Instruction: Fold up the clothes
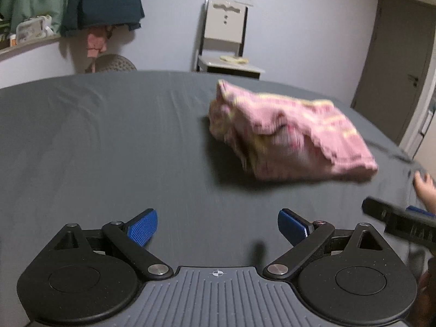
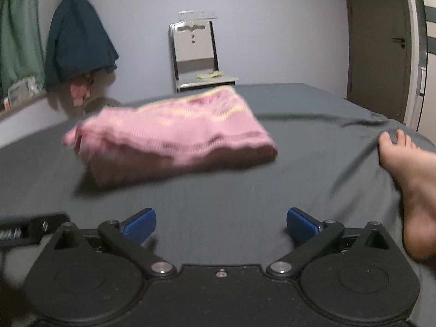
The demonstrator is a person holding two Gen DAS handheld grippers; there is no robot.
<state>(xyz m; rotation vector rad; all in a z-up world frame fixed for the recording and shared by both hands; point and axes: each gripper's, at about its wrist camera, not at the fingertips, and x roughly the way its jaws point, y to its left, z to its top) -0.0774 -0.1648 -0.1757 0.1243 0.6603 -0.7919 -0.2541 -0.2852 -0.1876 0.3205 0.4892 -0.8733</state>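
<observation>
A folded pink knit garment (image 1: 294, 133) with yellow stripes lies on the dark grey bed sheet (image 1: 109, 141), ahead and to the right of my left gripper (image 1: 216, 227). That gripper is open, its blue pads wide apart with only sheet between them. In the right wrist view the same pink garment (image 2: 174, 130) lies ahead and slightly left of my right gripper (image 2: 221, 224), which is open and holds nothing. Part of the right gripper's body (image 1: 403, 223) shows at the left view's right edge.
A person's bare foot (image 2: 408, 179) rests on the sheet at the right, close to my right gripper. Beyond the bed stand a chair (image 2: 194, 57) by the wall, hanging dark and green clothes (image 2: 79, 38) at the left, and a door (image 2: 378, 49) at the right.
</observation>
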